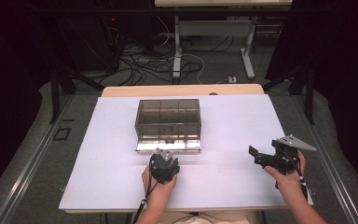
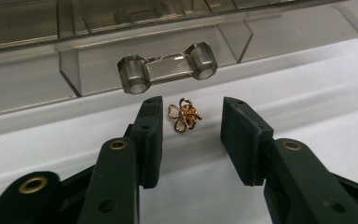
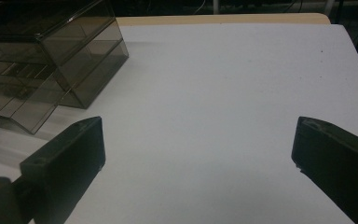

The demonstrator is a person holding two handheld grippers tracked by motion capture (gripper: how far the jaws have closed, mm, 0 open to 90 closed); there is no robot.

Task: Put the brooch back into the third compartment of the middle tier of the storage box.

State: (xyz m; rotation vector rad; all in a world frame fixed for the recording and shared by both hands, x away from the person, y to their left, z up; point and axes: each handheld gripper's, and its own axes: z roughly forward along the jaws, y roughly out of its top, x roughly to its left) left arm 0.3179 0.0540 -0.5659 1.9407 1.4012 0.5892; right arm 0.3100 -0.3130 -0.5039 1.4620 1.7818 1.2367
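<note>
— Closing on that charm, were your jaws where you wanted them?

— Nearly. Your left gripper [image 2: 187,126] had its jaws half narrowed around the gold clover charm [image 2: 184,115], which lay on the white table top [image 2: 307,93] just ahead of the tips and between them, closer to the left pad than to the right. Neither pad touched it yet, so you held nothing. Beyond the tips sat the drawer handle [image 2: 167,68] of the smoky clear organizer box [image 1: 168,119], close behind the charm but apart from it.

— How should you have finished the pinch?

— You needed to nudge the tool slightly right so the charm sat centred, push the tips a little forward so the pads covered it, and keep them low against the table top; a thin wire piece like that will likely skate away if one pad arrives first.

— Which way did it point?

— It lay flat, loops fanned out, so you had no strong long axis to line up with. If anything its longer spread ran from the lower left to the upper right between your pads.

— And your other hand?

— Your right gripper [image 1: 266,157] waited well off to the right, jaws spread wide over bare table, holding nothing.
</note>
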